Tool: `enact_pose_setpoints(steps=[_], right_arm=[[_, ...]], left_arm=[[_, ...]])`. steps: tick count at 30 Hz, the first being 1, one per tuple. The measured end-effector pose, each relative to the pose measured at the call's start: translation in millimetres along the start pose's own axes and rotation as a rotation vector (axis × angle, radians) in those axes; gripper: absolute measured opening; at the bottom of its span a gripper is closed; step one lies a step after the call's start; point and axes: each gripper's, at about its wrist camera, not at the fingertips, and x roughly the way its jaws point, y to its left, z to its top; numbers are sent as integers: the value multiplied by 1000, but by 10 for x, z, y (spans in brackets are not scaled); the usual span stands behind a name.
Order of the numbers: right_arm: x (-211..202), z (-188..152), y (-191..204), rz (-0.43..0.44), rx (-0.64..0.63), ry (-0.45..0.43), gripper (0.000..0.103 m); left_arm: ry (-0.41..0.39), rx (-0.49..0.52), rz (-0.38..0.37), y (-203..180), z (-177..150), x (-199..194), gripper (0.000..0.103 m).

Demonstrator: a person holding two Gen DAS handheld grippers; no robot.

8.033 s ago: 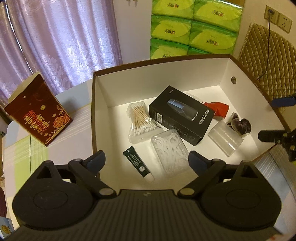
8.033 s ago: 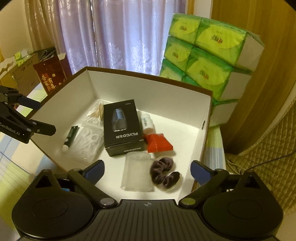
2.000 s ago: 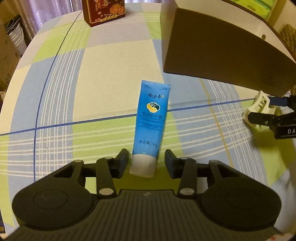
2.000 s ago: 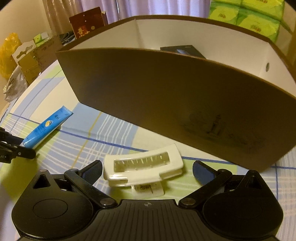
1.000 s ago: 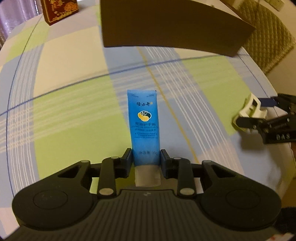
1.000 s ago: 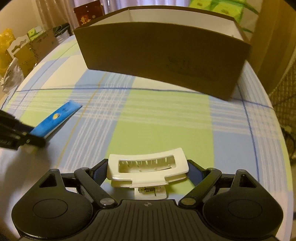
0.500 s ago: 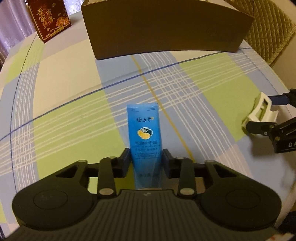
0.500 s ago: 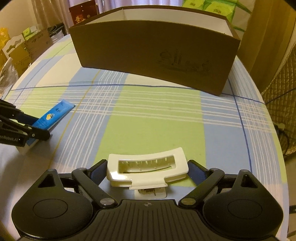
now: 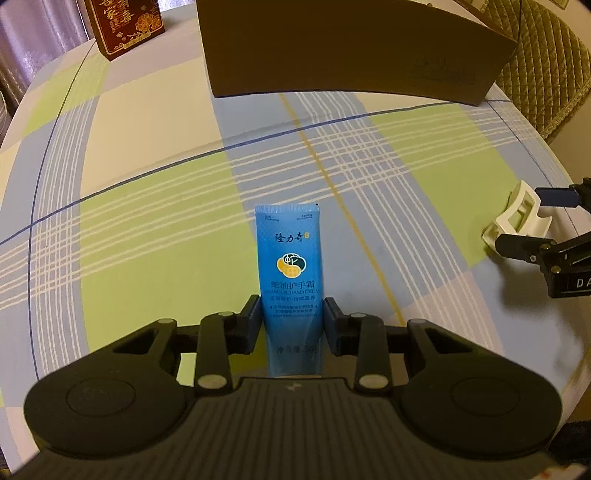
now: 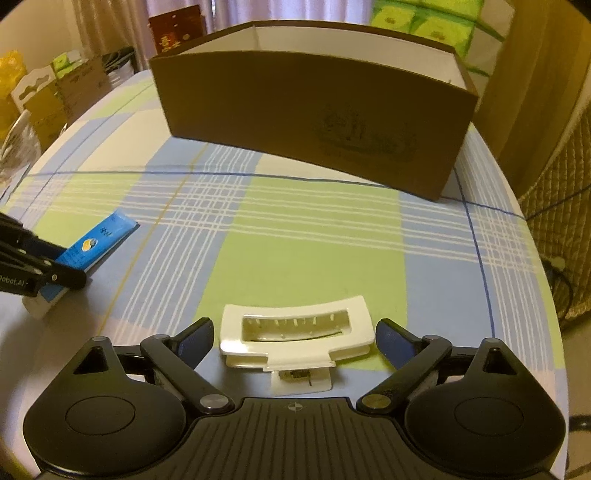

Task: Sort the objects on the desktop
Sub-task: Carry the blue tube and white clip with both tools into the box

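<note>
red gift box (image 9: 125, 26), stacked green tissue packs (image 10: 424, 22), quilted chair (image 9: 546, 62), plaid tablecloth (image 9: 147, 206)

Item count:
- One blue hand-cream tube (image 9: 290, 280), at 6 o'clock on the tablecloth.
- One white hair claw clip (image 10: 295, 334), at 3 o'clock from the tube.
- One brown cardboard box (image 10: 310, 110), at 12 o'clock.
- One red printed carton (image 9: 123, 24), at 11 o'clock.
- Two grippers.
</note>
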Motion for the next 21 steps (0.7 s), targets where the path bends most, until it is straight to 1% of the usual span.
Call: enact_pose_setpoints(steps=[6, 7, 8, 13, 21], right_arm=[[-1, 2, 20, -4, -18, 1, 91], [-2, 0, 25, -8, -23, 1, 90], [-3, -1, 31, -15, -29, 1, 85], [-4, 10, 56, -18, -46, 16, 84], [-75, 72, 91, -5, -55, 10, 84]], left_arm=[[3, 8, -5, -41, -30, -16, 30], [4, 11, -4, -53, -30, -15, 30], [5, 16, -4, -67, -31, -15, 30], [9, 35, -25, -146, -46, -26, 30], [1, 18, -43, -141, -32, -74, 29]])
